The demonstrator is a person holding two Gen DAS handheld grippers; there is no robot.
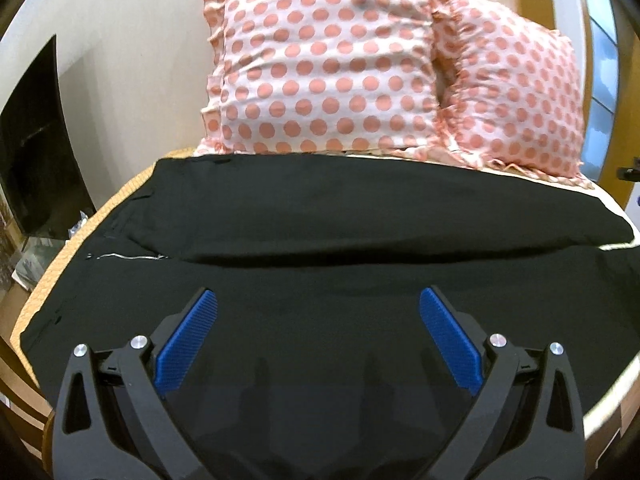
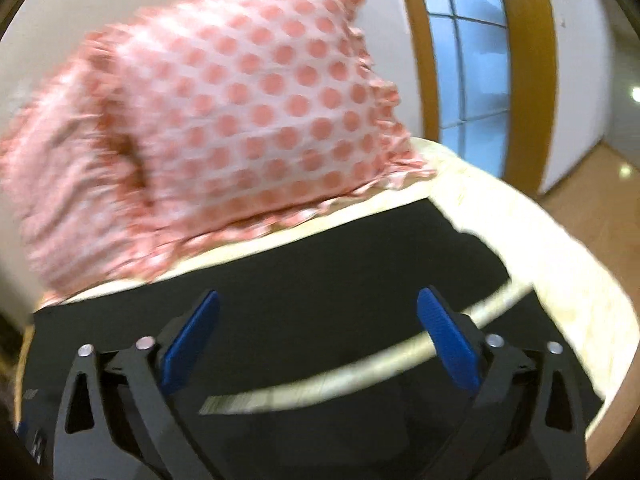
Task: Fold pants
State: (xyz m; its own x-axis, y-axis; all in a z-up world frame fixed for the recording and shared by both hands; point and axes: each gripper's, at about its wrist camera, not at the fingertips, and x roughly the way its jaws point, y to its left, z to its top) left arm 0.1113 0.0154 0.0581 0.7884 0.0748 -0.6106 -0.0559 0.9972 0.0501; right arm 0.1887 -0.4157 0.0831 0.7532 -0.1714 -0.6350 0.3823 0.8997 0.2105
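Black pants (image 1: 320, 216) cover the bed (image 2: 560, 264); our left gripper (image 1: 318, 304) and right gripper (image 2: 318, 304) both stand spread, holding nothing. Right view is blurred, hems cut off.

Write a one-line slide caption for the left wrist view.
Open left gripper poised over black pants spread across the bed, two polka-dot pillows behind.

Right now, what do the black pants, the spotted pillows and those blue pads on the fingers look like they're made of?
Pants: matte black woven cloth, probably; no sheen, soft folds.
Pillows: thin, light fabric, possibly cotton; crinkled, frilled edges, printed pink dots.
Blue pads: likely rubber or moulded plastic; fine ribbed texture, on glossy black plastic-looking fingers.
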